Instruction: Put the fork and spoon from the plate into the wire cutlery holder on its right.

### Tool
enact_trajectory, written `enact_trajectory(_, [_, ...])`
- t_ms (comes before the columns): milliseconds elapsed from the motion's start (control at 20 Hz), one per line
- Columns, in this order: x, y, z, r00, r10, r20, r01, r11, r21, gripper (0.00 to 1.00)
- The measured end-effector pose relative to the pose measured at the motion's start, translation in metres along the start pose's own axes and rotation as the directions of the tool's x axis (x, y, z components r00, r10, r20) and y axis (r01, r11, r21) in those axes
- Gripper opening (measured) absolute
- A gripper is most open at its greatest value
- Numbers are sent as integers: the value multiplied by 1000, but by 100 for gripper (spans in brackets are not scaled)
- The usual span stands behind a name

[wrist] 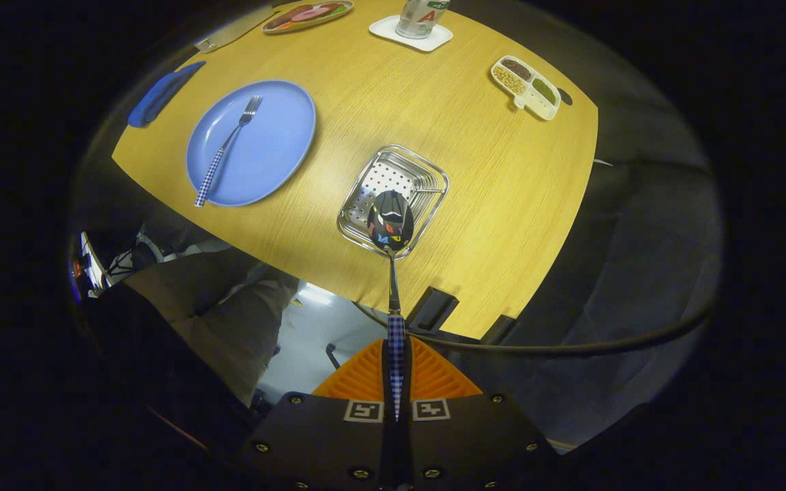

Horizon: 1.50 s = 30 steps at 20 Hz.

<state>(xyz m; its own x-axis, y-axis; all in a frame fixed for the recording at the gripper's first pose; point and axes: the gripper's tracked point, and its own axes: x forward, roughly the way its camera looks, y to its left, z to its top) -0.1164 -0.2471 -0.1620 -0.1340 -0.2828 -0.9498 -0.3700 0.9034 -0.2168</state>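
My gripper [397, 372] is shut on the checked handle of a spoon [391, 225], held high above the wooden table [475, 198]. The spoon points straight ahead from between the fingers, and its shiny bowl hangs over the near end of the wire cutlery holder [393, 198], a metal basket with a perforated floor. Left of the holder sits a blue plate [270, 146]. A fork [224, 146] with a checked handle lies along the plate, tines toward the far side and handle end over the near rim.
A blue cloth [161, 94] lies beyond the plate at the table's left edge. Farther off are a decorated oval dish [308, 15], a cup on a white coaster [412, 31] and a divided snack tray [526, 87]. A person's legs [215, 307] and a black cable [570, 344] are below the table's near edge.
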Motion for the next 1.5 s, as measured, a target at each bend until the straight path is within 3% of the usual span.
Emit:
enact_trajectory(300, [13, -4, 9, 992, 4, -126, -11, 998, -55, 1])
enact_trajectory(700, [33, -5, 39, 963, 62, -263, -71, 997, -24, 1])
enact_trajectory(850, [40, -2, 53, 957, 92, -275, -96, 995, -1, 1])
enact_trajectory(950, [43, -1, 59, 958, 100, -267, -103, 995, 6, 9])
enact_trajectory(1100, [45, 0, 64, 961, 116, -251, -114, 993, 24, 10])
enact_trajectory(1150, [44, 1, 65, 961, 122, -248, -119, 993, 26, 15])
enact_trajectory(1200, [43, 2, 63, 961, 127, -246, -124, 992, 29, 27])
enact_trajectory(1250, [42, 2, 62, 962, 129, -239, -125, 992, 32, 31])
enact_trajectory(1300, [40, 1, 62, 964, 134, -231, -129, 991, 36, 46])
enact_trajectory(1350, [39, 1, 59, 964, 137, -227, -131, 991, 40, 50])
enact_trajectory(1400, [36, 1, 57, 965, 140, -221, -133, 990, 45, 69])
enact_trajectory(1500, [28, -2, 52, 972, 135, -194, -126, 990, 59, 83])
